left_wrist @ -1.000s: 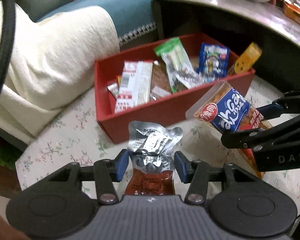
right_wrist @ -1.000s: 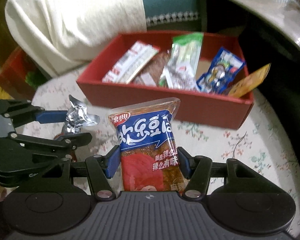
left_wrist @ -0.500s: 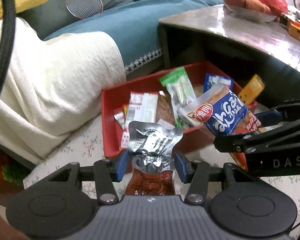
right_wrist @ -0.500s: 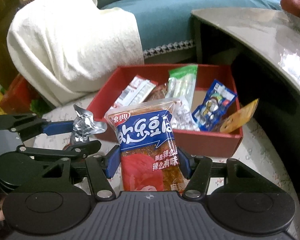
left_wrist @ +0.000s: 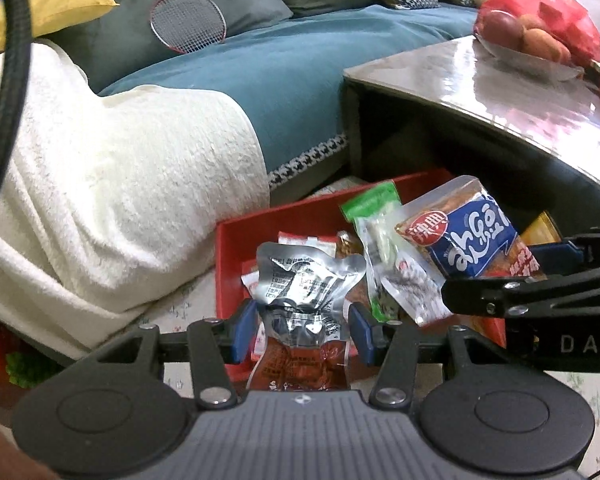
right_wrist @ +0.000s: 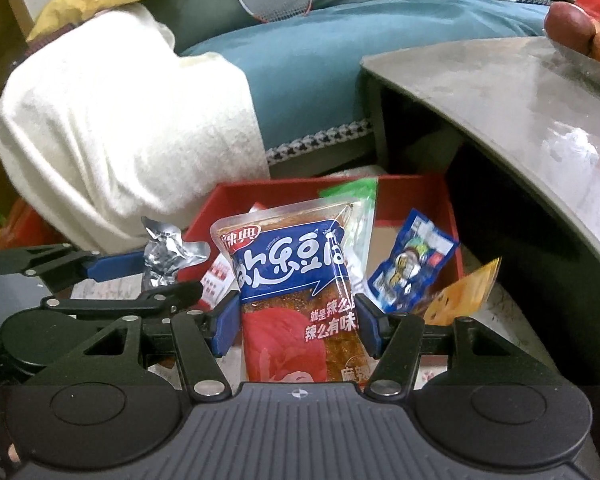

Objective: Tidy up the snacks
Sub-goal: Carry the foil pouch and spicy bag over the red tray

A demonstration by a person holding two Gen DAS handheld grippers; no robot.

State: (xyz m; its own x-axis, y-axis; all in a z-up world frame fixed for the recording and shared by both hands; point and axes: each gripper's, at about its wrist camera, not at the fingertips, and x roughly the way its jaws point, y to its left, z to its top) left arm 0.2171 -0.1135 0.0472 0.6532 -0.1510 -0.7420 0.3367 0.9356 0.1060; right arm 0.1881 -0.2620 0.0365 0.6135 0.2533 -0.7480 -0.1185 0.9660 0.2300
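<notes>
My left gripper (left_wrist: 302,330) is shut on a silver and brown foil snack pouch (left_wrist: 306,284), held up in front of the red box (left_wrist: 236,236). My right gripper (right_wrist: 296,322) is shut on a blue and red tofu snack packet (right_wrist: 296,272), held above the box's near wall; it also shows in the left wrist view (left_wrist: 464,236). The red box (right_wrist: 412,192) holds a green packet (left_wrist: 374,210), a small blue packet (right_wrist: 412,260), a yellow packet (right_wrist: 466,290) and red-white packets. The left gripper with its pouch shows at the left of the right wrist view (right_wrist: 168,252).
A white blanket (left_wrist: 112,184) lies over the teal sofa (left_wrist: 300,64) behind the box. A grey coffee table (left_wrist: 500,84) with a fruit bowl (left_wrist: 528,40) overhangs the box at the right. A badminton racket (left_wrist: 186,20) rests on the sofa. The floral cloth (left_wrist: 588,388) lies under the box.
Both grippers have risen and tilted up with their packets; the box now sits lower and smaller in view, and the sofa and table top show more.
</notes>
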